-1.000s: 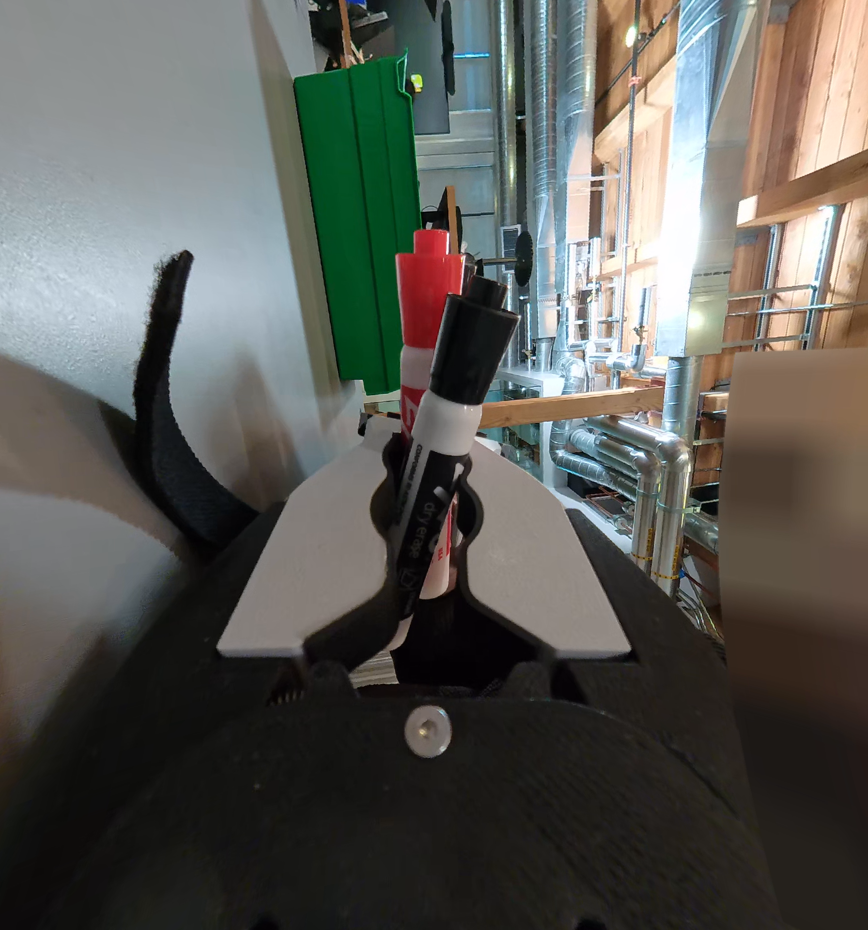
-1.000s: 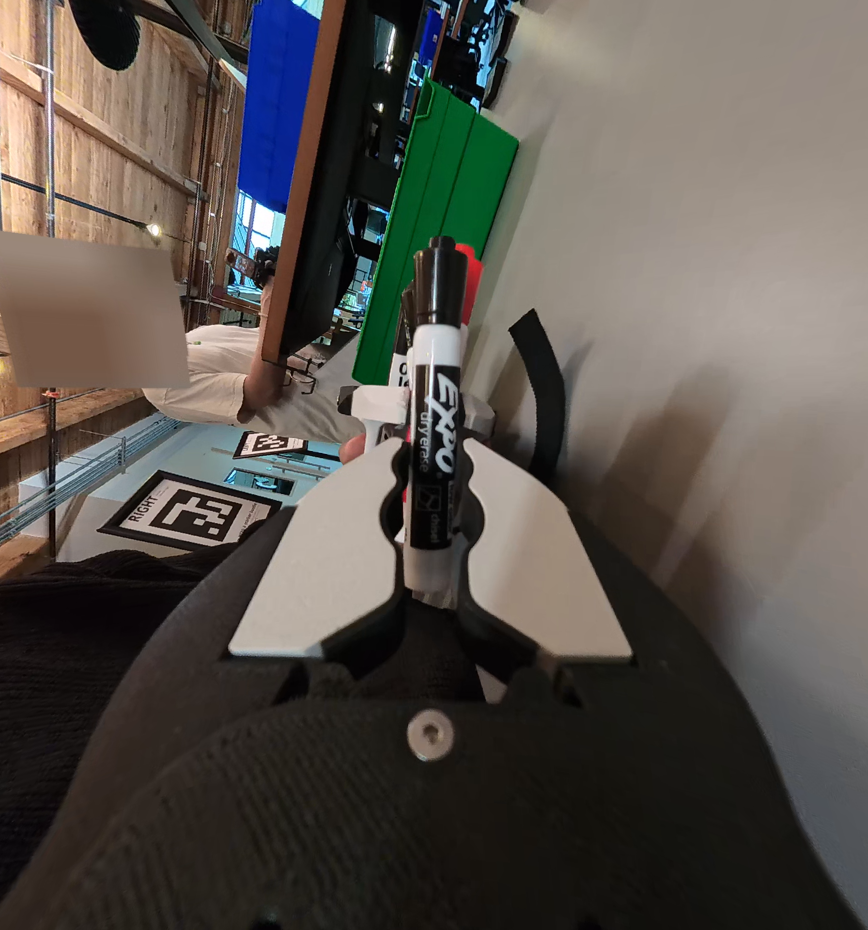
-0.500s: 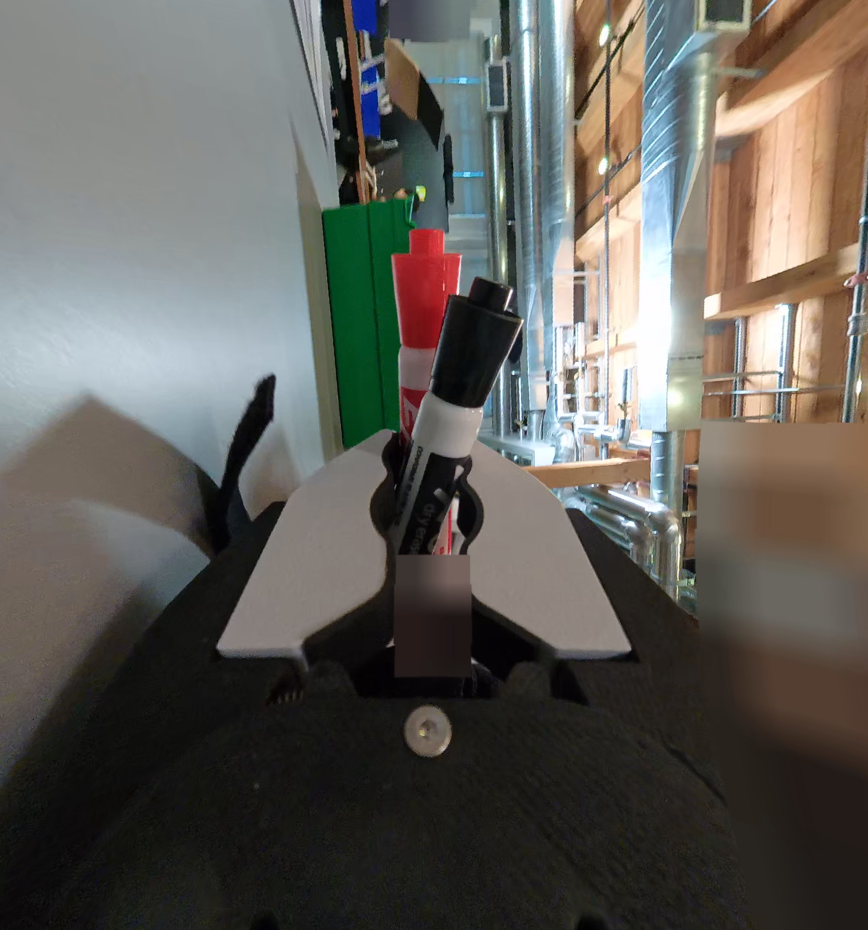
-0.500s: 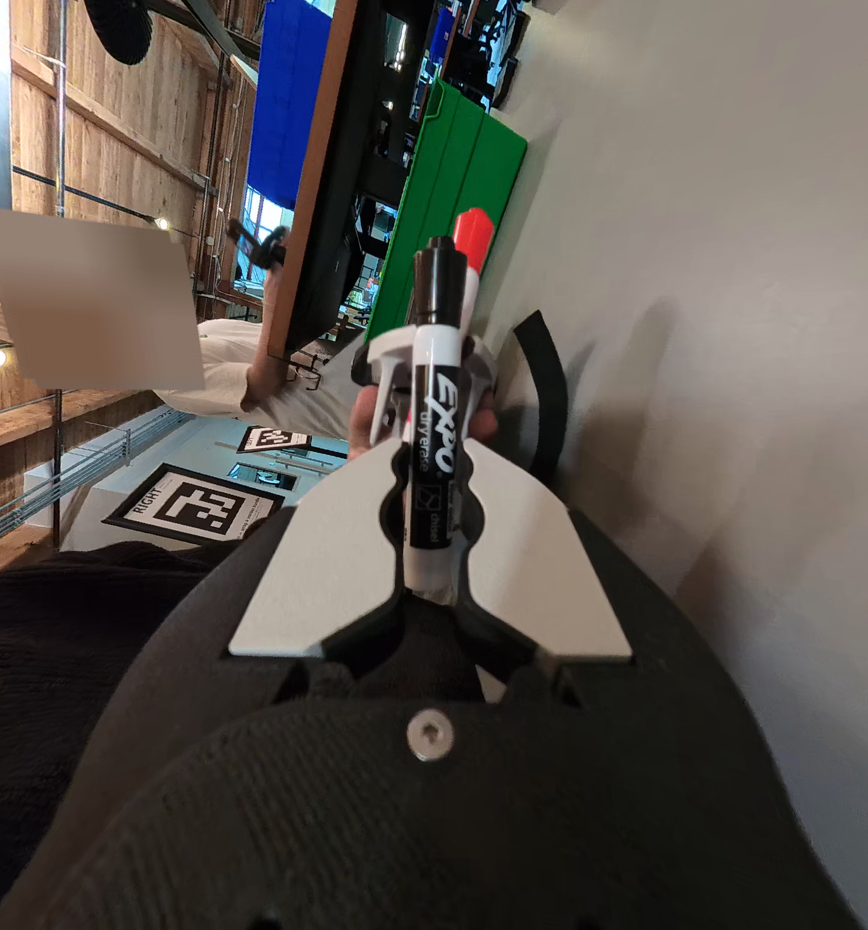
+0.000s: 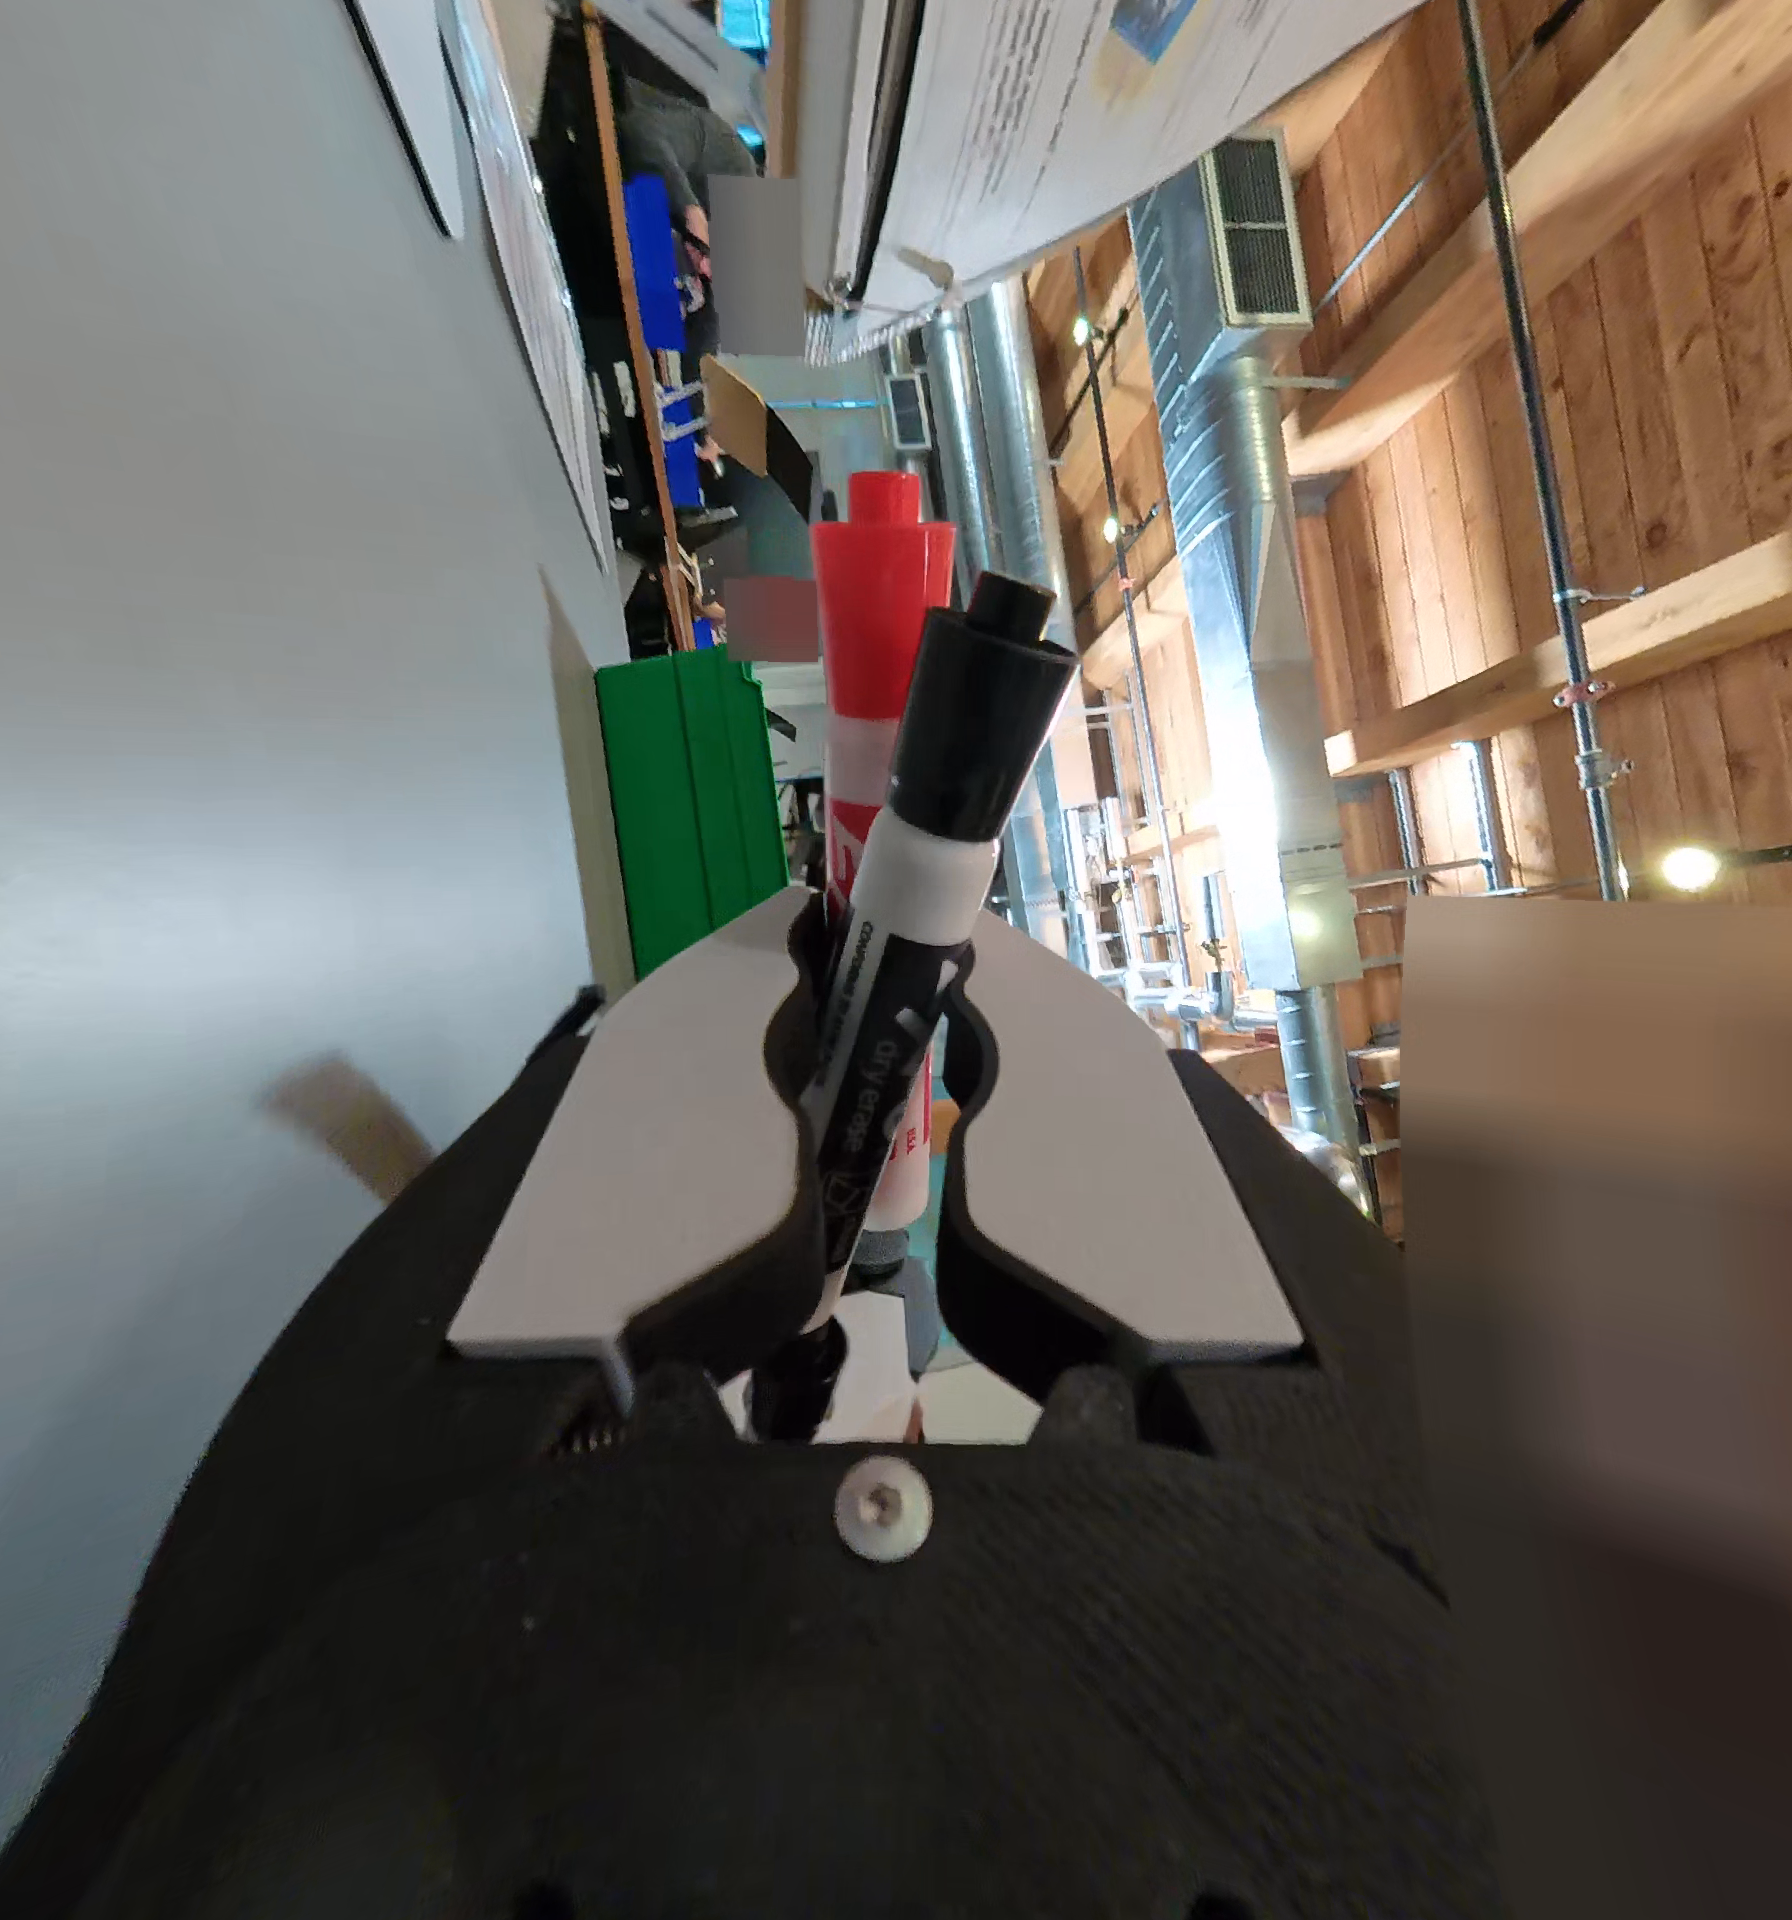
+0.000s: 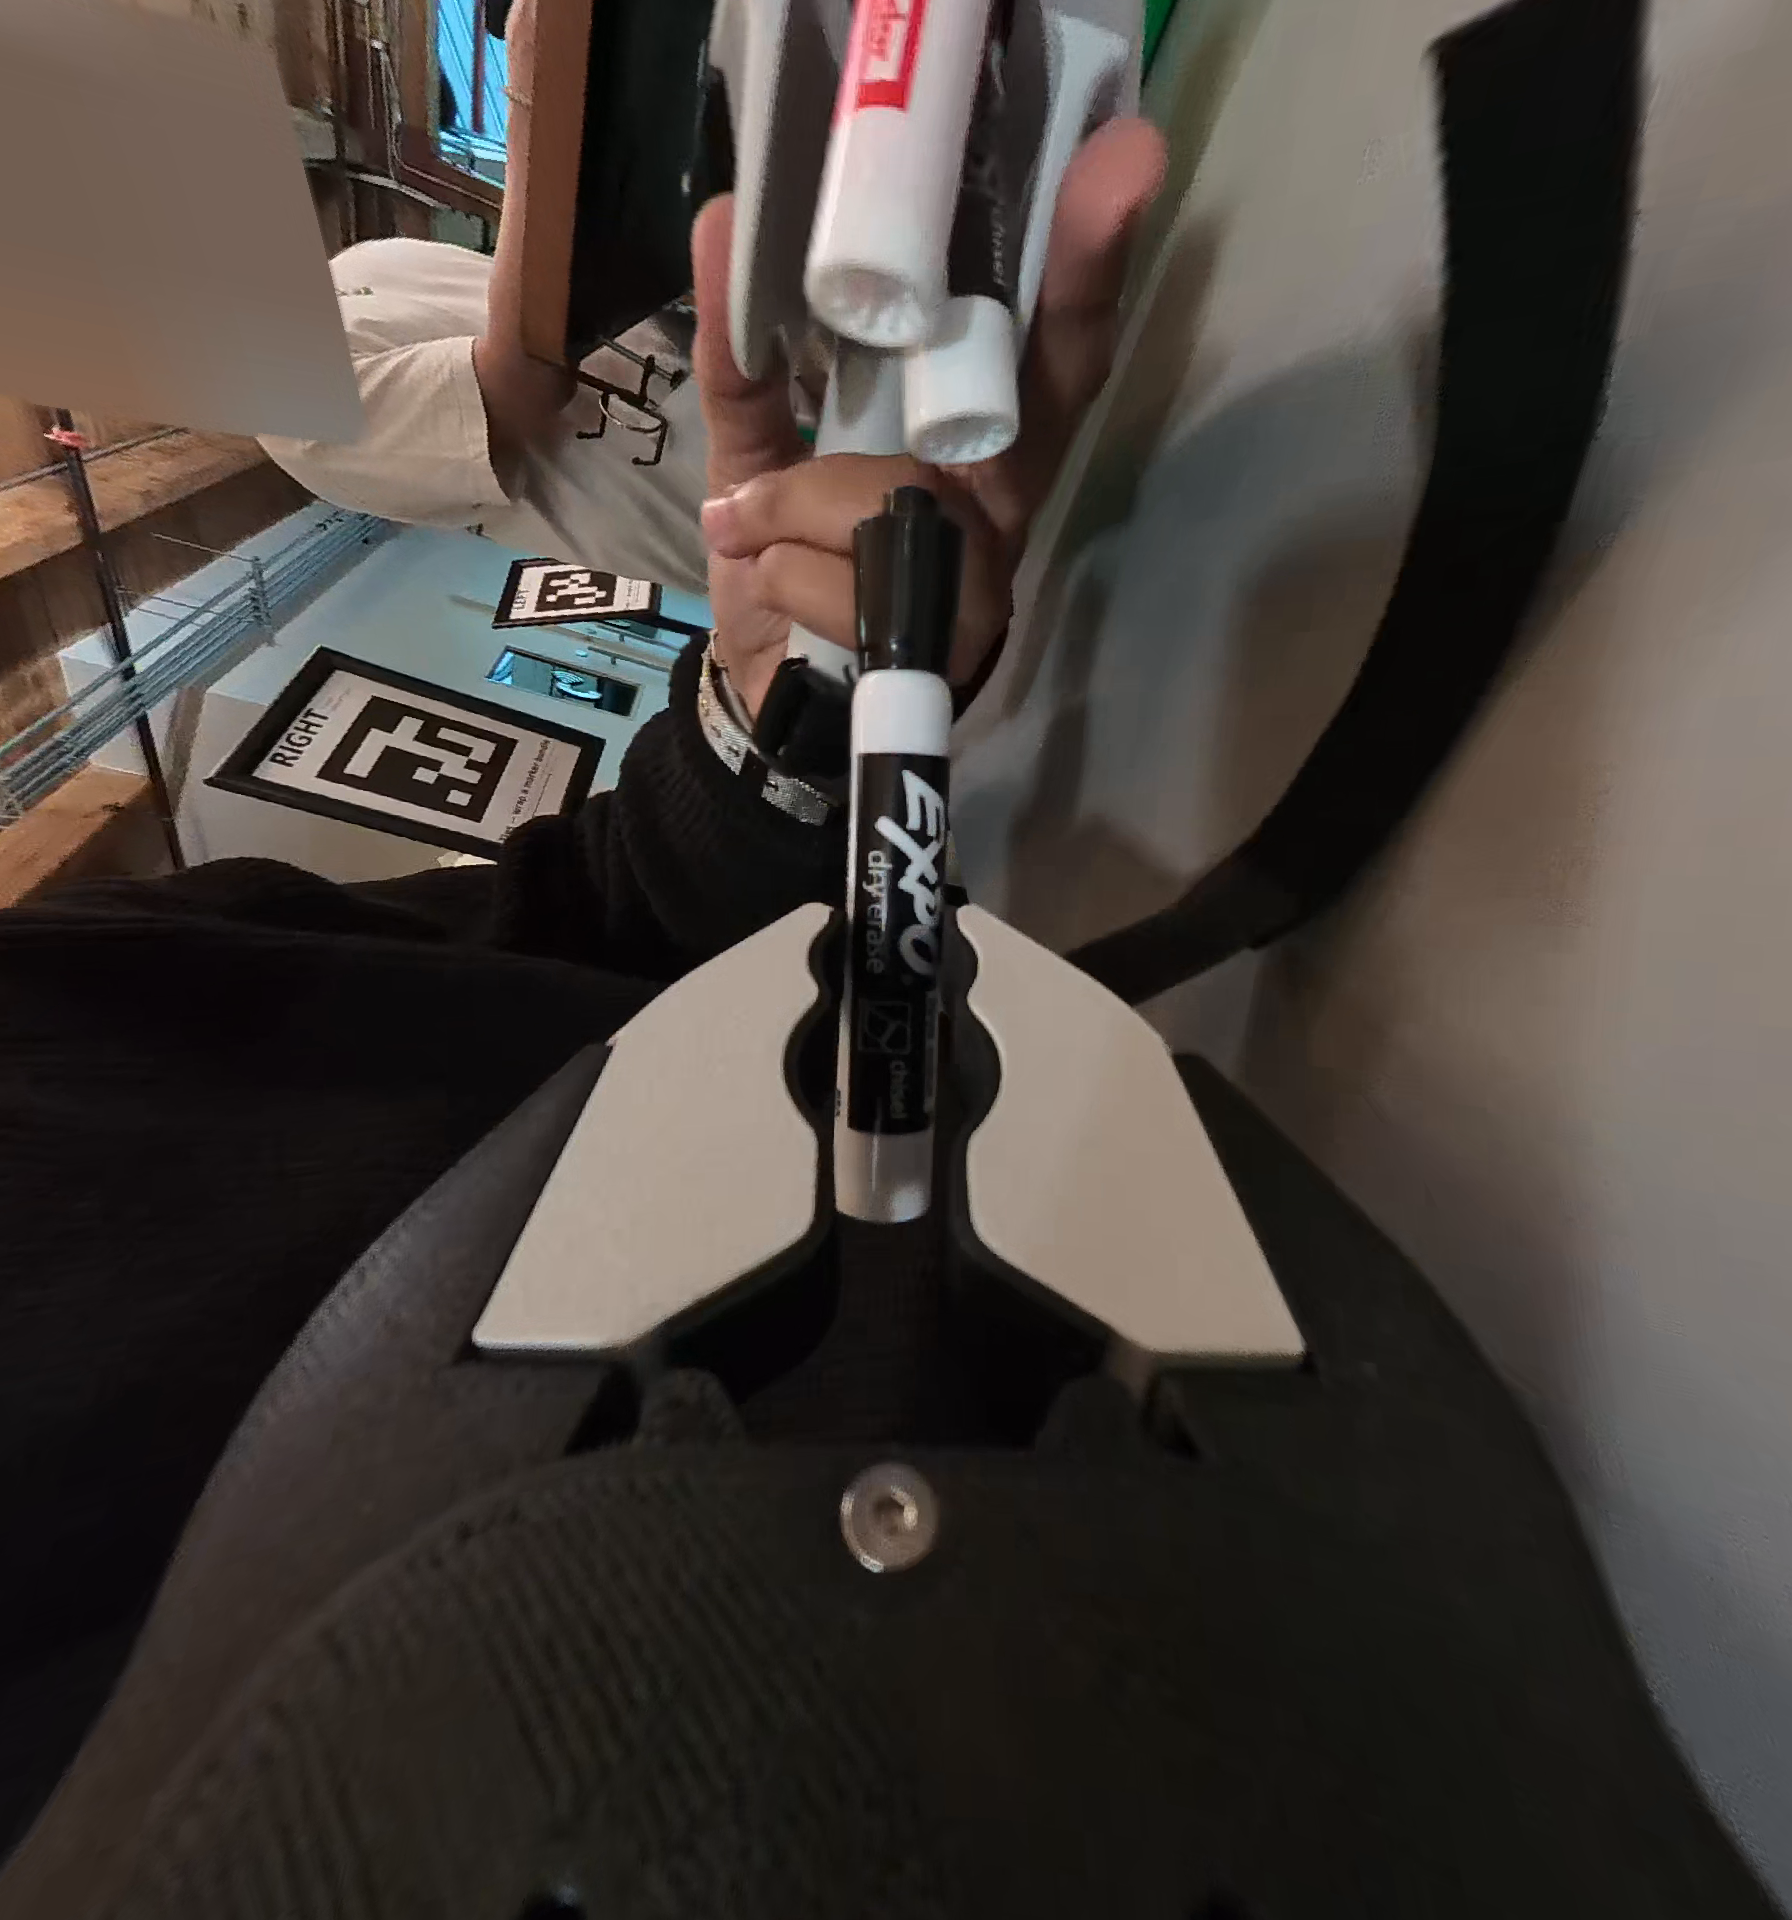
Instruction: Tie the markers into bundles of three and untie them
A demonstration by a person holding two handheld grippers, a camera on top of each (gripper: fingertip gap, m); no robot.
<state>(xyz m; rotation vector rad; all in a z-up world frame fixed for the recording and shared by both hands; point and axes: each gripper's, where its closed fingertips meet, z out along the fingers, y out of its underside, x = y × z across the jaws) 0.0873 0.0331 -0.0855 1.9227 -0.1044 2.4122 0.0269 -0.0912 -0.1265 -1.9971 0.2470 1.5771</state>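
Gathering step: left gripper [image 5: 876, 1049] jaws pinch a red-capped and a black-capped plastic marker [image 5: 959, 790]; right gripper [image 6: 897, 1023] jaws pinch one black-capped marker [image 6: 897, 831]; next, probably wrap the black fabric strap [image 6: 1432, 582]

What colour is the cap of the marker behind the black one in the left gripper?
Red; the red marker shows best in the left wrist view.

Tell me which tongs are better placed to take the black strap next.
Probably the right tongs: the black strap curves close beside them, though they hold one black marker. The left tongs hold two markers, with no strap in their view.
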